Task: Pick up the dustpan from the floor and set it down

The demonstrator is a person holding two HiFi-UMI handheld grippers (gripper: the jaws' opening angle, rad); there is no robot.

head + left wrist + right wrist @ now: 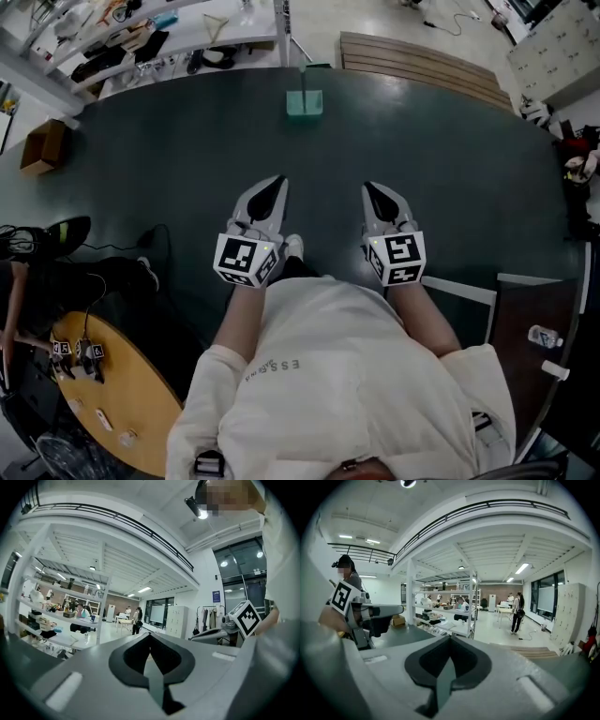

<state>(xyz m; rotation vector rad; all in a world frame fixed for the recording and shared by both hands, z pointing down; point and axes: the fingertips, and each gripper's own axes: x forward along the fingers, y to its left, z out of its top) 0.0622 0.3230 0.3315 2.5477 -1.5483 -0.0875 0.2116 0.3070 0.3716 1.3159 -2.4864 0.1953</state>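
The dustpan (304, 101) is a small teal-green pan with a thin upright handle. It stands on the dark green floor (169, 159) well ahead of me, in the head view only. My left gripper (277, 180) and right gripper (369, 187) are held side by side in front of my body, far short of the dustpan, both pointing toward it. Both are shut with nothing between the jaws. In the left gripper view the shut left gripper (150, 635) points across the room, and in the right gripper view the right gripper (449, 638) does the same.
A cardboard box (42, 147) sits at the floor's left edge. A round wooden table (117, 398) and a seated person (37, 272) are at lower left. Wooden slats (422, 58) lie beyond the dustpan at right, white shelving (141, 37) at far left. A bottle (544, 336) lies at right.
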